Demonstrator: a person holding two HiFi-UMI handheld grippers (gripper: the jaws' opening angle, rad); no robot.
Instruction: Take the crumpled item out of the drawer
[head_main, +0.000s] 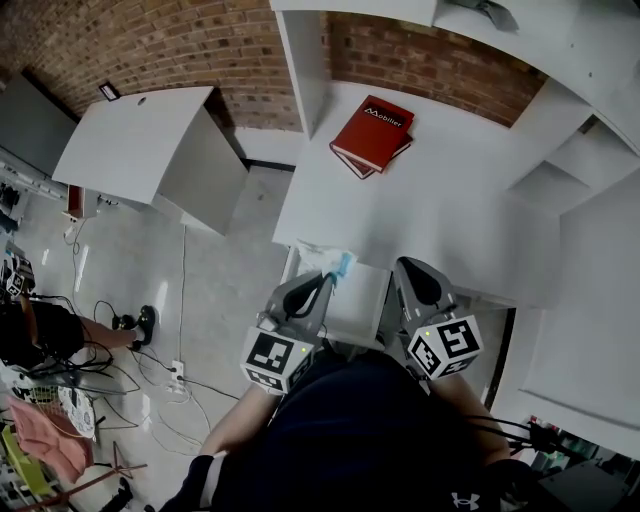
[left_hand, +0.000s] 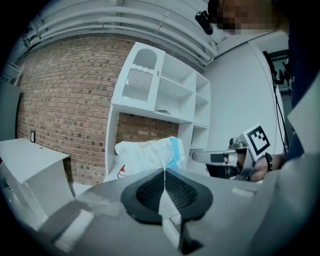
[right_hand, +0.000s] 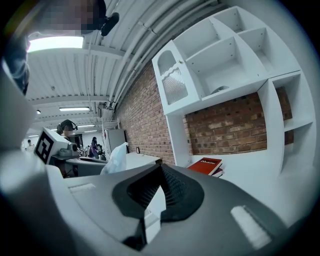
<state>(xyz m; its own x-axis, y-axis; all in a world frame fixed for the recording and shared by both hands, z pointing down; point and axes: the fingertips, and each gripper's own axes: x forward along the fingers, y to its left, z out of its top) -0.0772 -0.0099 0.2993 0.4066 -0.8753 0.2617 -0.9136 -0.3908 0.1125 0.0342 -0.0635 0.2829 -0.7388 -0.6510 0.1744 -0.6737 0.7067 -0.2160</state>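
Reference: the white flat-topped desk (head_main: 470, 230) against the brick wall is taken as the landmark.
Left gripper: the left gripper (left_hand: 164, 172) is seen clamped shut, and a thin lower fold of the crumpled white wrapper (left_hand: 150, 154) with a blue end is pinched between its ribbed black pads.
Wrapper's place: it is held up in the air at the desk's front edge, above the left part of the open white drawer (head_main: 362, 300) that is pulled out from under the desk.
Long axis: the wrapper is spread wider than tall, and its length is laid roughly along the desk's front edge, crosswise to the jaws.
Pointing: the blue end is turned toward the right gripper (head_main: 408, 268) and the white end toward the desk's left side, while the bulk stands up above the pads.
Right gripper: its jaws are pressed together with nothing between them, and it is held in front of the desk's front edge, over the drawer's right side.
Red book: the red hardback book (head_main: 372, 133) is seen lying at the back of the desk, well apart from the wrapper.
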